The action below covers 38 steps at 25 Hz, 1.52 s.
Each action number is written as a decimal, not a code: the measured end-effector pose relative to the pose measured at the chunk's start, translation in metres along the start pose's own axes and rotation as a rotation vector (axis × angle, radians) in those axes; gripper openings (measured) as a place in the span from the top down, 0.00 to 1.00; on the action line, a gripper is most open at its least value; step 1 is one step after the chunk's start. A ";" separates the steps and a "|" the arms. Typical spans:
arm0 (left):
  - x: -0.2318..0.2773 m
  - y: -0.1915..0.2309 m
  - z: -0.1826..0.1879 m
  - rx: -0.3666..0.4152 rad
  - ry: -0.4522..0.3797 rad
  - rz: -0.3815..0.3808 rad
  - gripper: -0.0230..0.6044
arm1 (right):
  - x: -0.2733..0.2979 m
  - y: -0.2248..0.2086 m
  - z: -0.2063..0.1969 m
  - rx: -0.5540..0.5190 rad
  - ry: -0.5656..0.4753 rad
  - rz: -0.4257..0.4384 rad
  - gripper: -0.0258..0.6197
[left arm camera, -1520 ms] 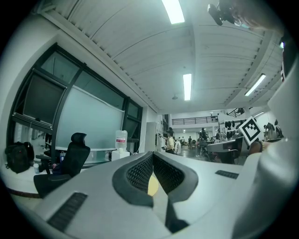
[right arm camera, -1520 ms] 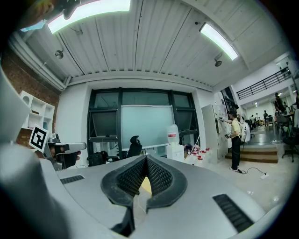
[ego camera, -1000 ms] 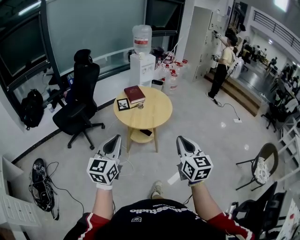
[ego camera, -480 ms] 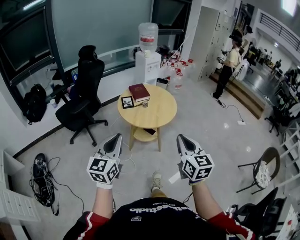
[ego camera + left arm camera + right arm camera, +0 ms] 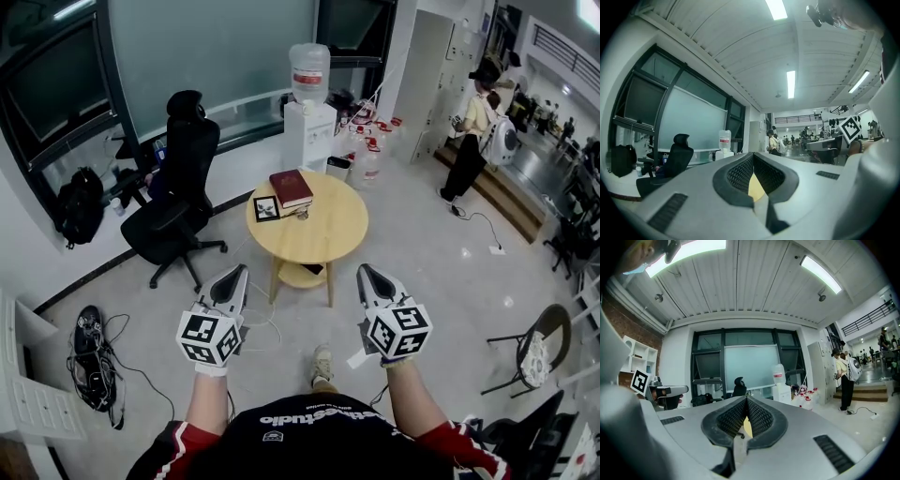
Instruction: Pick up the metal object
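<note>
A round wooden table [image 5: 323, 242] stands a few steps ahead in the head view. On its far side lie a dark red book [image 5: 292, 187], a small framed picture [image 5: 266, 208] and a small shiny metal object [image 5: 302, 214]. My left gripper [image 5: 236, 275] and right gripper [image 5: 364, 274] are held side by side over the floor, well short of the table. Both are shut with nothing between the jaws. In the left gripper view the left gripper [image 5: 752, 154] points level across the room. The right gripper [image 5: 746, 398] does the same in its own view.
A black office chair [image 5: 183, 178] stands left of the table, and a water dispenser [image 5: 310, 112] with spare bottles [image 5: 366, 159] behind it. A person [image 5: 473, 141] stands at the far right. Cables [image 5: 94, 356] lie on the floor at left, a folding chair [image 5: 530, 352] at right.
The table has drawn a little nearer and shifted right in the head view. Both grippers stay shut and in the same pose.
</note>
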<state>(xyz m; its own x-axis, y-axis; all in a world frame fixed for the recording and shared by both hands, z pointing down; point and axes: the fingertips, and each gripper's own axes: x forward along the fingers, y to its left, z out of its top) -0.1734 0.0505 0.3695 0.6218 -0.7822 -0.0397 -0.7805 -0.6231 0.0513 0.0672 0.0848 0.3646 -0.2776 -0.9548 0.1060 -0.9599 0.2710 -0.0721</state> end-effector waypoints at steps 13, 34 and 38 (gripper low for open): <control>0.060 0.038 -0.002 0.025 0.013 0.021 0.93 | 0.072 -0.034 0.001 0.019 -0.003 0.017 0.92; 0.209 0.089 -0.006 0.032 0.027 0.049 0.93 | 0.204 -0.126 0.012 -0.035 0.039 0.048 0.92; 0.235 0.097 -0.001 0.045 0.027 0.067 0.94 | 0.231 -0.139 0.017 -0.041 0.041 0.078 0.92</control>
<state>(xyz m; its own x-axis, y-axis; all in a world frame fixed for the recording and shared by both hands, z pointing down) -0.1032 -0.1938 0.3665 0.5690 -0.8222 -0.0103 -0.8222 -0.5691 0.0085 0.1376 -0.1753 0.3820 -0.3518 -0.9252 0.1423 -0.9360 0.3497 -0.0408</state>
